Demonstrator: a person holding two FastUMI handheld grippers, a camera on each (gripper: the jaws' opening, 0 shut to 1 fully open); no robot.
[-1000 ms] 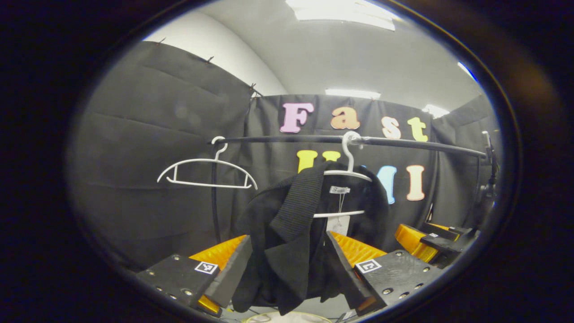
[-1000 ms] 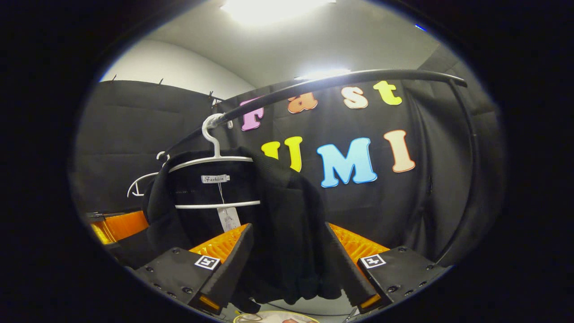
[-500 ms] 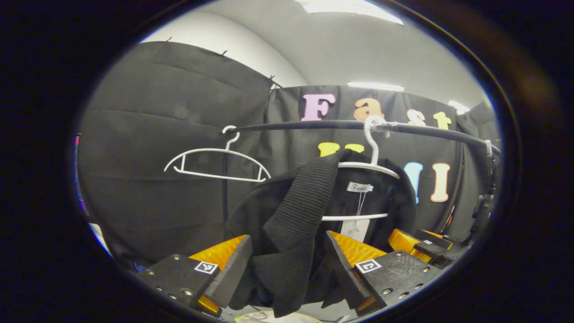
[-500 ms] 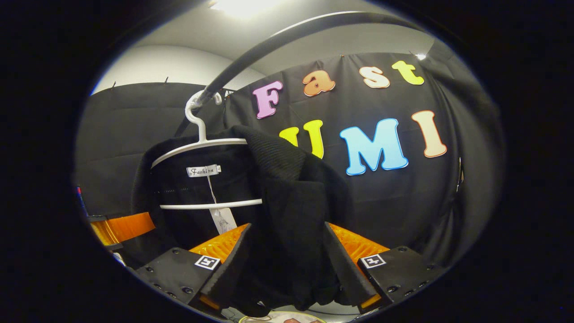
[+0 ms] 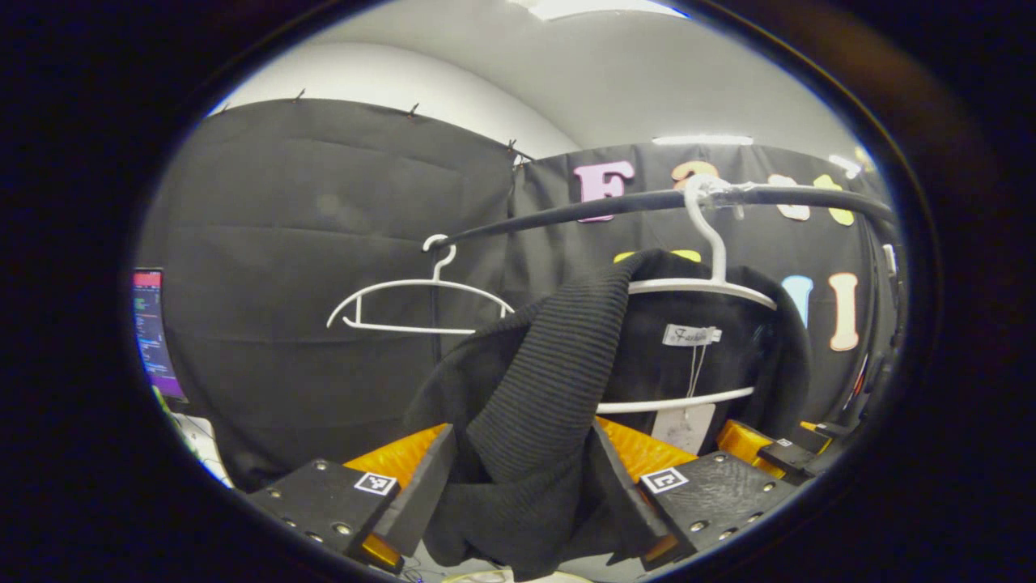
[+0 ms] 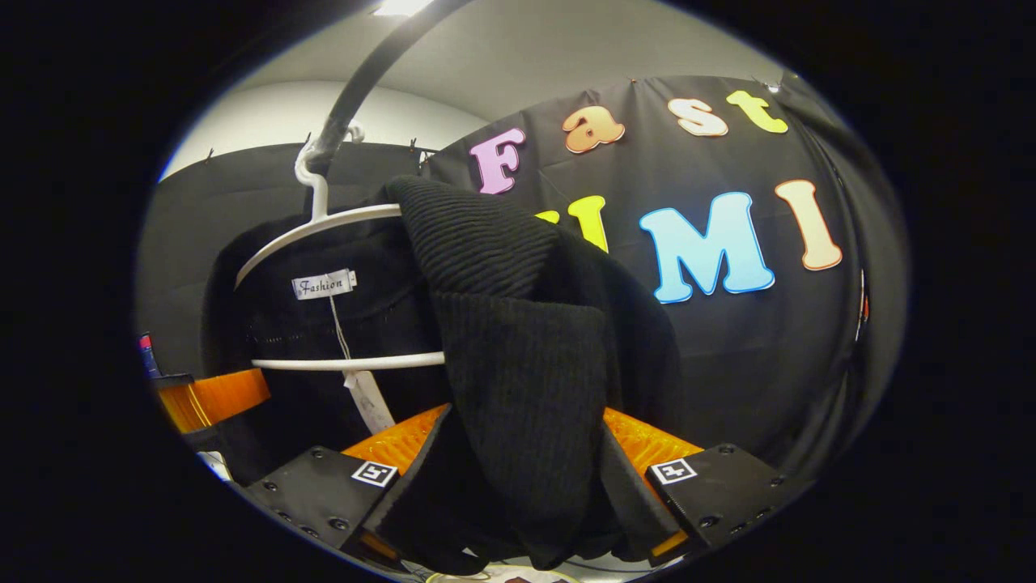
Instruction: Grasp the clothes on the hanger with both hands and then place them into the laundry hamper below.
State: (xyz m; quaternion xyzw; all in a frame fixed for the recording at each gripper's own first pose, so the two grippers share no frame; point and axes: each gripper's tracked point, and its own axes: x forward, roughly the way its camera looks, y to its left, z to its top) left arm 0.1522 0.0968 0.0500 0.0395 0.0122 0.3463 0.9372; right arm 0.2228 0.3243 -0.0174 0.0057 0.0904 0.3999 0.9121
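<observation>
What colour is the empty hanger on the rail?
White. The empty hanger shows best in the left gripper view, hooked on the dark rail.

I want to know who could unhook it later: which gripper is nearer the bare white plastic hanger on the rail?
Left. The left gripper is at the black knit garment's side facing the bare white hanger; the right gripper is at the garment's far side.

I see a black ribbed-knit garment [image 5: 558, 380] on a white hanger [image 5: 712, 283], with a white neck label [image 6: 324, 284] and a pale paper tag [image 5: 682, 427]. A second white hanger [image 5: 417, 304] is bare. The rail [image 5: 615, 206] is black. The ceiling [image 5: 631, 77] is light grey.
</observation>
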